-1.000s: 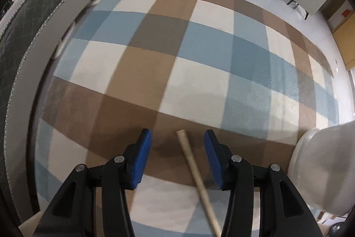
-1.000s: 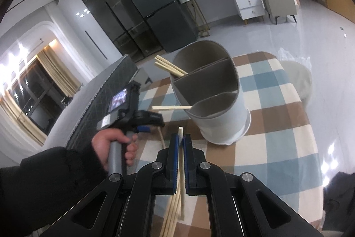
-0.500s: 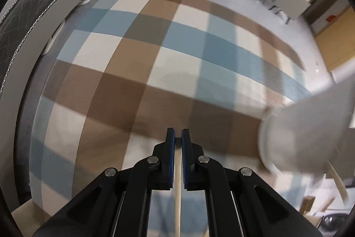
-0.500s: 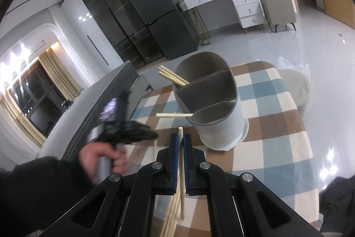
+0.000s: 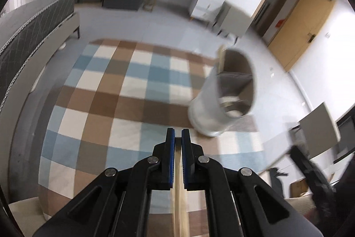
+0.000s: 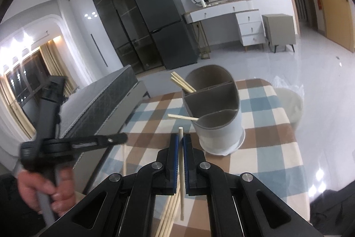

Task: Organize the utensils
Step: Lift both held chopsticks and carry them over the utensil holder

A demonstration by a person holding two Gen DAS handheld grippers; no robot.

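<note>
clamping one chopstick (image 6: 181,170) upright, the right tongs (image 6: 181,143) sit just short of the divided holder (image 6: 216,117) on the checked desk (image 6: 277,148). left tongs (image 5: 178,139) are pinched on another chopstick (image 5: 178,181), the holder (image 5: 224,99) ahead to their right, blurred.

The holder (image 6: 216,117) stands on the table (image 6: 277,143) near its far right corner. Two chopsticks (image 6: 183,82) lean in its rear compartment, one chopstick (image 6: 183,118) in its front compartment. More chopsticks (image 6: 169,214) lie at the near edge.
</note>
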